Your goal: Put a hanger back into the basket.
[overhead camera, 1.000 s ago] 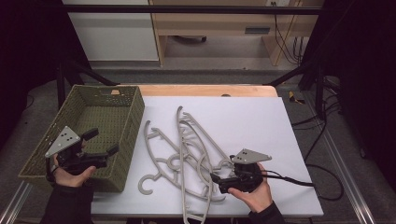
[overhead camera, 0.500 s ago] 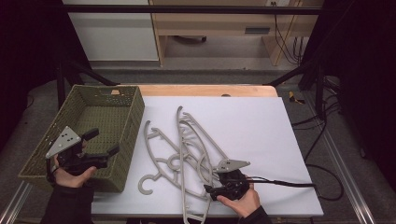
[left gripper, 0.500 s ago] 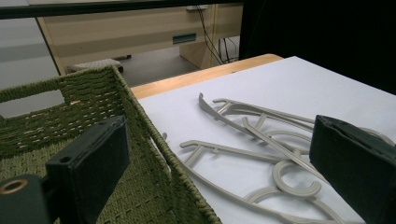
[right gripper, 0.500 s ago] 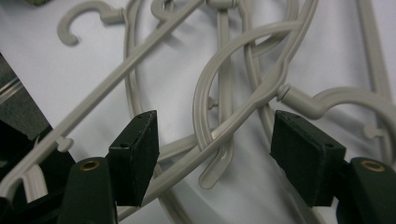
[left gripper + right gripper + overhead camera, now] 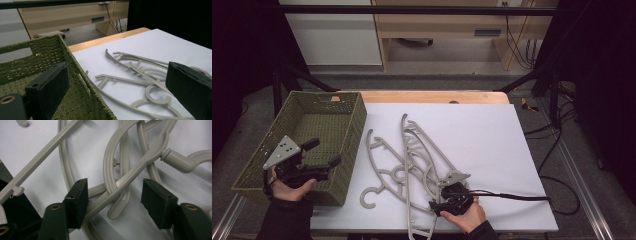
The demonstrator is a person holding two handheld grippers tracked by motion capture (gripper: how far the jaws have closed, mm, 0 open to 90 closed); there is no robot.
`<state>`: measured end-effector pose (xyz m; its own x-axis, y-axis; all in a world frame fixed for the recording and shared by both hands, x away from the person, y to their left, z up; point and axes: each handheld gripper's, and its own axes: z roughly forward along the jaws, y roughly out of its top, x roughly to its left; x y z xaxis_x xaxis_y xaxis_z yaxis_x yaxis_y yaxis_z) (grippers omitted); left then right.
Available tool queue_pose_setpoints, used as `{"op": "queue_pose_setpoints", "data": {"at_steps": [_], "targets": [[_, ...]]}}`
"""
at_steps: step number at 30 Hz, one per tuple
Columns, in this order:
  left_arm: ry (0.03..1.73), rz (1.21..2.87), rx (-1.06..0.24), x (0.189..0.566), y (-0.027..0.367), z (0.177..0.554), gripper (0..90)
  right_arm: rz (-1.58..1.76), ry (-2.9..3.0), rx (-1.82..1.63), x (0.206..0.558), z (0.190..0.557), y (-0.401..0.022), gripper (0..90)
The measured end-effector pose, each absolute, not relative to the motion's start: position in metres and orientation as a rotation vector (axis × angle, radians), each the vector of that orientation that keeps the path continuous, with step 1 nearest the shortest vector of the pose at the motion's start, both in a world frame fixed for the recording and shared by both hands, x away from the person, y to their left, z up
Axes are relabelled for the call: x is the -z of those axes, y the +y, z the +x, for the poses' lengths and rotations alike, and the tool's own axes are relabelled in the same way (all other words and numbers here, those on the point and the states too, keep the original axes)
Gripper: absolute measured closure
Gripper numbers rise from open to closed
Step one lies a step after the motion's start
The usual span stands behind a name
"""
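Hangers (image 5: 412,160) lie tangled mid-table, long axes running away from you, right of the basket (image 5: 343,107). Your right gripper (image 5: 447,196) is down on the near end, jaws just closing, bars crossing between them, not yet clamped. Left gripper (image 5: 323,154) hangs open over the basket, farther off.

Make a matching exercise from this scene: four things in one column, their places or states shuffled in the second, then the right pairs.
Things:
1. basket
2. hangers
3. left gripper
4. right gripper

Places or states:
A. tangled in a pile on the white tabletop
B. jaws open, held above the basket's near corner
C. green and woven, at the table's left end
D. jaws either side of crossed hanger bars, pads not yet pressing

Pairs: 1-C, 2-A, 3-B, 4-D
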<state>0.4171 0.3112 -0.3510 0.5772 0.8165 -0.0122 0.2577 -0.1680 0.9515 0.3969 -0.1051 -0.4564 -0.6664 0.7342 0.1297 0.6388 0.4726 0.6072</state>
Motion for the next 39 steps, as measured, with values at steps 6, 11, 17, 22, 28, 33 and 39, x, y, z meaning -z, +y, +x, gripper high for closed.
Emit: {"op": "queue_pose_setpoints", "data": {"at_steps": [6, 11, 17, 22, 28, 33, 39], "targets": [[0.896, 1.714, -0.638, 0.351, 0.311, 0.417, 4.8, 1.246, 2.575, -0.951, 0.454, 0.399, -0.109, 49.9], [0.896, 1.714, -0.634, 0.351, 0.310, 0.417, 4.9, 1.277, 2.579, -0.934, 0.450, 0.402, -0.117, 55.1], [0.895, 1.719, -0.634, 0.351, 0.310, 0.417, 4.9, 1.303, 2.564, -0.885, 0.447, 0.403, -0.122, 58.0], [0.893, 1.721, -0.634, 0.352, 0.309, 0.417, 5.0, 1.416, 2.560, -0.904, 0.446, 0.407, -0.136, 66.7], [0.891, 1.725, -0.631, 0.352, 0.309, 0.417, 5.1, 1.426, 2.584, -0.897, 0.449, 0.410, -0.138, 73.9], [0.892, 1.725, -0.629, 0.352, 0.308, 0.418, 5.1, 1.432, 2.593, -0.892, 0.450, 0.411, -0.139, 75.9], [0.886, 1.734, -0.627, 0.352, 0.307, 0.417, 5.1, 1.468, 2.586, -0.909, 0.448, 0.413, -0.144, 77.5]]}}
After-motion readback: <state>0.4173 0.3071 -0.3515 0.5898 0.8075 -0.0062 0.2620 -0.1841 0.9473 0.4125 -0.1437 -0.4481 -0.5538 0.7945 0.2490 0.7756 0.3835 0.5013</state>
